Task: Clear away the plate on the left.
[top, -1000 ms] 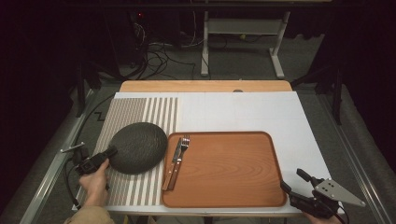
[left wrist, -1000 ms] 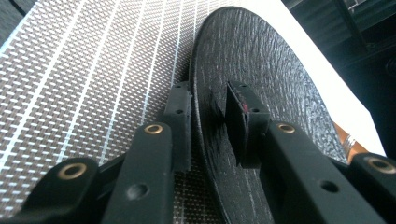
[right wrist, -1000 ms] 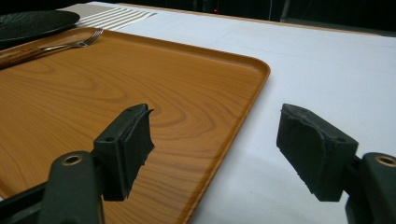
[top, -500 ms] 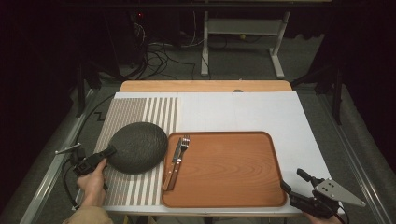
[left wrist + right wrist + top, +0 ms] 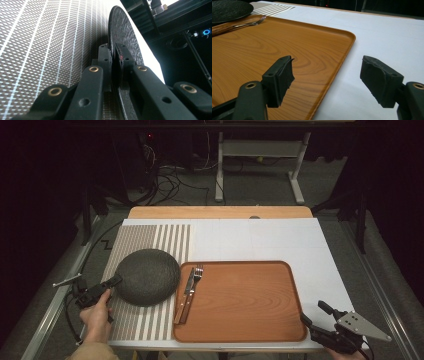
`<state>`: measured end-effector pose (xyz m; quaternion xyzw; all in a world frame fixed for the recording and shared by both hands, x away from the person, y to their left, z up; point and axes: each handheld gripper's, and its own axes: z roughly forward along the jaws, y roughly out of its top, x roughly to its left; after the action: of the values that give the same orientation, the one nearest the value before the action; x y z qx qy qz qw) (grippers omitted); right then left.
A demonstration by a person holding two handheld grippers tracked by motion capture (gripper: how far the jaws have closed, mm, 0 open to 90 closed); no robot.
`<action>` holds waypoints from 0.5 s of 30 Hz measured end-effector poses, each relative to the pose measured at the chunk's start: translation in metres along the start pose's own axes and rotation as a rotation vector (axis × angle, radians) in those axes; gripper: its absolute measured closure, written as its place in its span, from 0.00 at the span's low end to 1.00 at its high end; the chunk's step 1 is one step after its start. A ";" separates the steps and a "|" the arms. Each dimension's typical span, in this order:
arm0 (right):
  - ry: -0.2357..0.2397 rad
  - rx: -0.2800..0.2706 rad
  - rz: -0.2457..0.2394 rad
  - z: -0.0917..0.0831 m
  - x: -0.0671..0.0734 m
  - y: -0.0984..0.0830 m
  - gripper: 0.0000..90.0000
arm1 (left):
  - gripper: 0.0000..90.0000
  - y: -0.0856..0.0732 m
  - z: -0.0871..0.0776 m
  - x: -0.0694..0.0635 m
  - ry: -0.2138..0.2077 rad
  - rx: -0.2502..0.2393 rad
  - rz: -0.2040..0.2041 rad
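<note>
Now the left gripper (image 5: 113, 53) has just closed on the dark plate's (image 5: 147, 276) rim; right gripper (image 5: 327, 80) gapes, seemingly empty.

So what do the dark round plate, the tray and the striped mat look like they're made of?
Dark grey round plate: probably stoneware or slate-look ceramic, matte, with a fine pebbled texture visible where the left tongs pinch its rim. Brown rectangular tray: wood or wood-print laminate, with swirling grain and a soft sheen. Brown and white striped placemat: woven vinyl or fabric, its weave plainly visible up close.

The plate (image 5: 147, 276) lies left of the tray (image 5: 245, 330), which carries a fork (image 5: 196, 279).
</note>
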<state>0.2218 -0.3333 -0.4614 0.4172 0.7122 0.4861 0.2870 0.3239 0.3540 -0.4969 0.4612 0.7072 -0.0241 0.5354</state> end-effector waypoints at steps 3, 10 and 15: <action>-0.001 0.000 0.000 0.000 0.000 0.000 0.30 | 0.91 0.001 -0.001 0.002 -0.019 0.009 -0.011; -0.002 0.001 0.000 0.000 0.000 0.000 0.30 | 0.92 0.002 -0.006 0.004 -0.095 -0.008 -0.041; -0.003 0.000 -0.001 0.000 0.000 0.000 0.30 | 0.92 0.003 -0.007 0.002 -0.113 -0.018 -0.056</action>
<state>0.2218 -0.3336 -0.4614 0.4175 0.7122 0.4852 0.2882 0.3207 0.3606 -0.4948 0.4342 0.6885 -0.0588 0.5779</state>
